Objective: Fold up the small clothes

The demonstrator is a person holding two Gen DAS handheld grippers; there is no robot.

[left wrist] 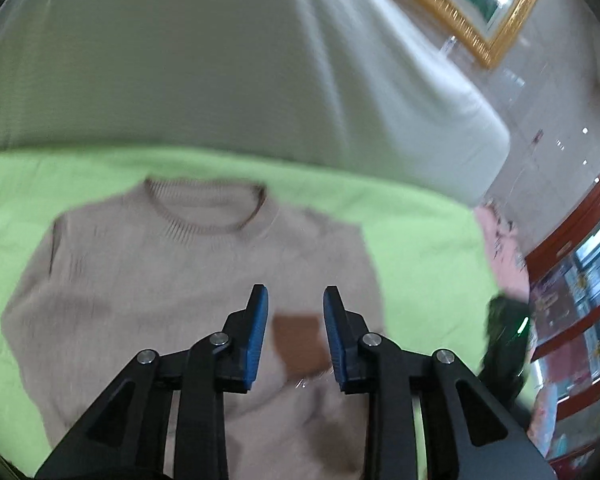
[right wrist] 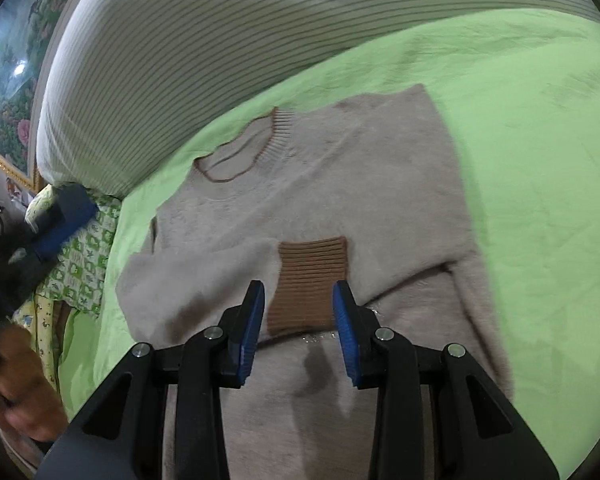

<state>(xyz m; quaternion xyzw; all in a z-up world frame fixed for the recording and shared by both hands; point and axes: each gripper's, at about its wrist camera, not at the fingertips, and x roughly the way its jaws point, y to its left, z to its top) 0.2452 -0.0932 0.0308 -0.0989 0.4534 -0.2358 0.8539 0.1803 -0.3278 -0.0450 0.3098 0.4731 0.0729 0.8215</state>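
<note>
I am holding both tongs, left [left wrist: 295,300] and right [right wrist: 299,294], open above the sweater [right wrist: 340,184]; next fold should keep the brown cuff [right wrist: 310,284] flat.

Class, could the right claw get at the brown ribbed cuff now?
Probably yes: the right claw is open, the brown cuff lies exposed on the sweater between its fingers, with nothing over it.

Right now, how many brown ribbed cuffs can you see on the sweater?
1. The brown cuff lies on the middle of the beige sweater, just ahead of the open right gripper. The other sleeve's cuff may be hidden.
</note>
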